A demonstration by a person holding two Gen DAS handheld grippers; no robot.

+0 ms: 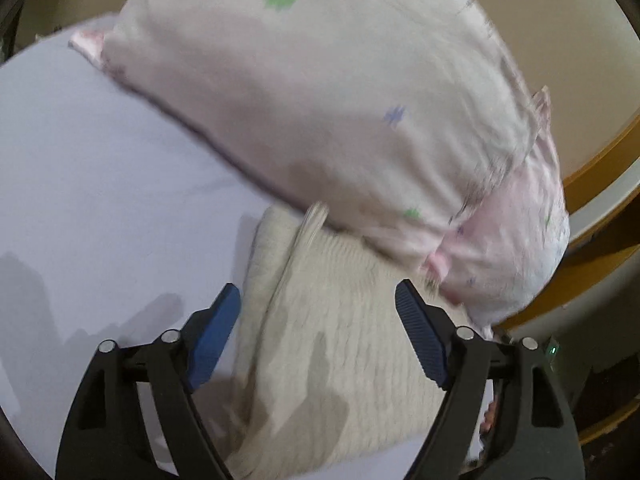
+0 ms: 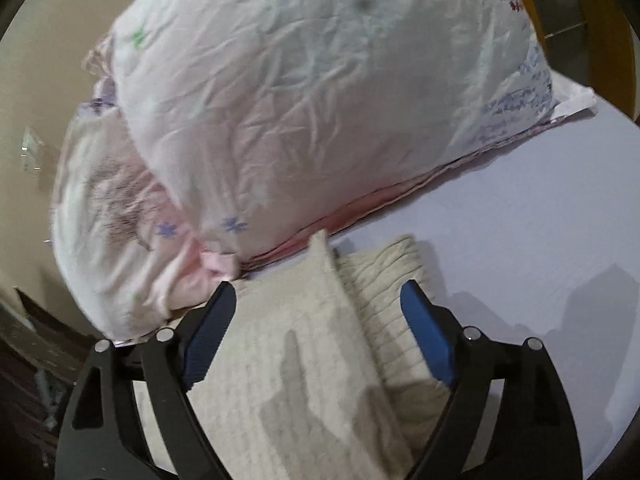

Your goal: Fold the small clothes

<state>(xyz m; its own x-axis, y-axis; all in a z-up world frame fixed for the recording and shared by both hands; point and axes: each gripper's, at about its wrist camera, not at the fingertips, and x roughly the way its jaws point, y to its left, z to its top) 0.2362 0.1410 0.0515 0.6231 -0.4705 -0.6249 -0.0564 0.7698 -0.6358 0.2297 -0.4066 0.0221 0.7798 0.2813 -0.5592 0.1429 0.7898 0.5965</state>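
Left wrist view puts the cream knit garment right under your left gripper, lying flat on the pale lavender sheet with a raised fold line running down its length. Your fingers are spread wide, one on each side of the knit, clamping nothing. Right wrist view shows the same cream knit garment below your right gripper, whose fingers also stand apart and empty. Just beyond the knit, touching its far edge, sits a pink-white floral pillow, with a second pillow beside it.
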